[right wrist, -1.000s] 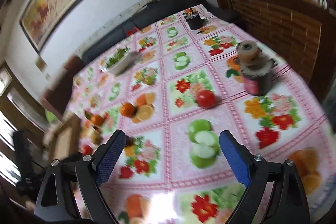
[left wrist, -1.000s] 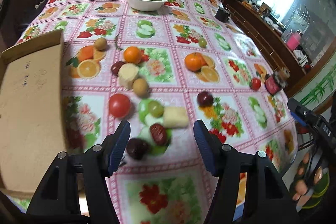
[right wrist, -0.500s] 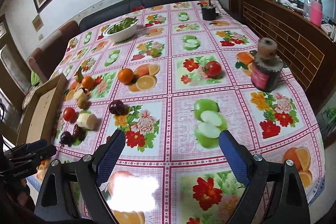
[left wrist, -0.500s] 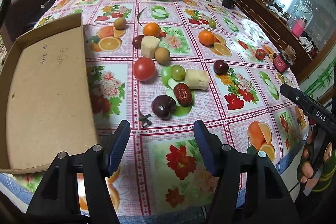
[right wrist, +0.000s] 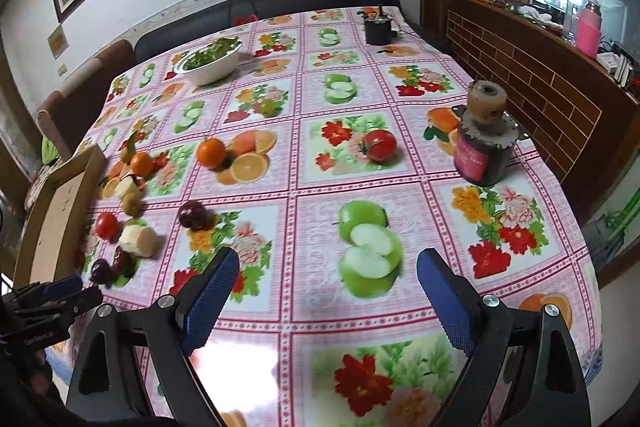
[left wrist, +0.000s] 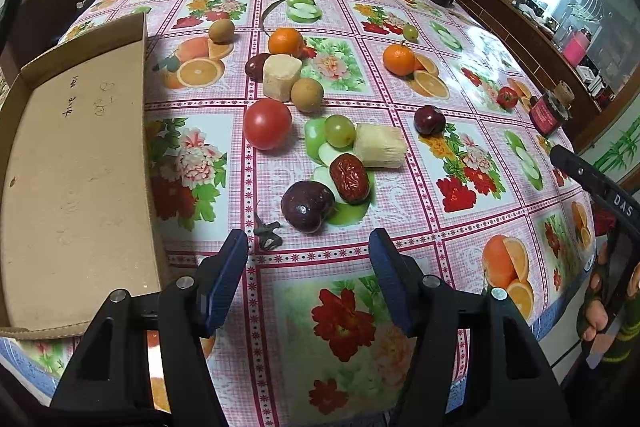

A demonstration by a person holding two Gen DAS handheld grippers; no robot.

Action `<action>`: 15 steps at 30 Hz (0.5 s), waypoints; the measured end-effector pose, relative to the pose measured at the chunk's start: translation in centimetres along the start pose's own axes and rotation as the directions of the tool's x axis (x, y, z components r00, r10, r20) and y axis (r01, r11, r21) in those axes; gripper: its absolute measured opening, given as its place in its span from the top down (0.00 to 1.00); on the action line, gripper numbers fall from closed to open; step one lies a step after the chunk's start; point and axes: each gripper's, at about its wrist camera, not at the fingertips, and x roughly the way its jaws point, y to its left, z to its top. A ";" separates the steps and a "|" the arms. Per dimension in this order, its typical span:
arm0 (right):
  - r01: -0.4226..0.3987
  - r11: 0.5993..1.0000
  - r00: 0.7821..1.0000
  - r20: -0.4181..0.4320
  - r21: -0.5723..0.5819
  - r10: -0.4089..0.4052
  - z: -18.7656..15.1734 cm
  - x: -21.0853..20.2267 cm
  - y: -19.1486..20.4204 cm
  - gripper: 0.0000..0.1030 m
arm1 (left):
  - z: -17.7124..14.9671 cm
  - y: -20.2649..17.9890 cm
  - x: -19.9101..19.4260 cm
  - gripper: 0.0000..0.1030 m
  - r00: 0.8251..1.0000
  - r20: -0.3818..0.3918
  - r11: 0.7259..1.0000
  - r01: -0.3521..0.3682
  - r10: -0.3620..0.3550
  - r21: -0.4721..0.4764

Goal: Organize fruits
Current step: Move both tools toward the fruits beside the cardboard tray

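The left gripper (left wrist: 308,267) hangs over the near edge of the worktop (left wrist: 400,235), jaws open with nothing between them; just beyond lie a dark plum (left wrist: 307,205) touching a red date (left wrist: 349,178). Further on sit a green grape (left wrist: 340,131), a pale cut piece (left wrist: 380,146) and a red tomato (left wrist: 267,123), with the cardboard tray (left wrist: 72,163) beside them at left. The right gripper (right wrist: 328,295) hovers above printed apples, jaws open and empty; further off lie another tomato (right wrist: 380,145) and an orange (right wrist: 211,153).
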 end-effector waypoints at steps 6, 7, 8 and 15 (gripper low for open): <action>0.017 1.000 1.000 -0.018 0.013 -0.017 0.7 1.2 -0.5 0.11 | 0.2 0.1 0.2 0.40 1.000 -0.003 1.000 -0.003 0.003 0.006; 0.017 1.000 1.000 -0.021 0.014 -0.017 0.8 1.3 -0.6 0.11 | 0.2 0.2 0.3 0.40 1.000 -0.003 1.000 -0.005 0.005 0.006; 0.016 1.000 1.000 -0.022 0.015 -0.016 0.8 1.4 -0.6 0.11 | 0.3 0.3 0.4 0.40 1.000 -0.005 1.000 -0.007 0.007 0.006; 0.007 1.000 0.999 -0.033 0.020 -0.007 1.3 2.4 -1.0 0.13 | 1.1 0.5 1.0 0.40 1.000 -0.007 1.000 -0.005 0.005 0.008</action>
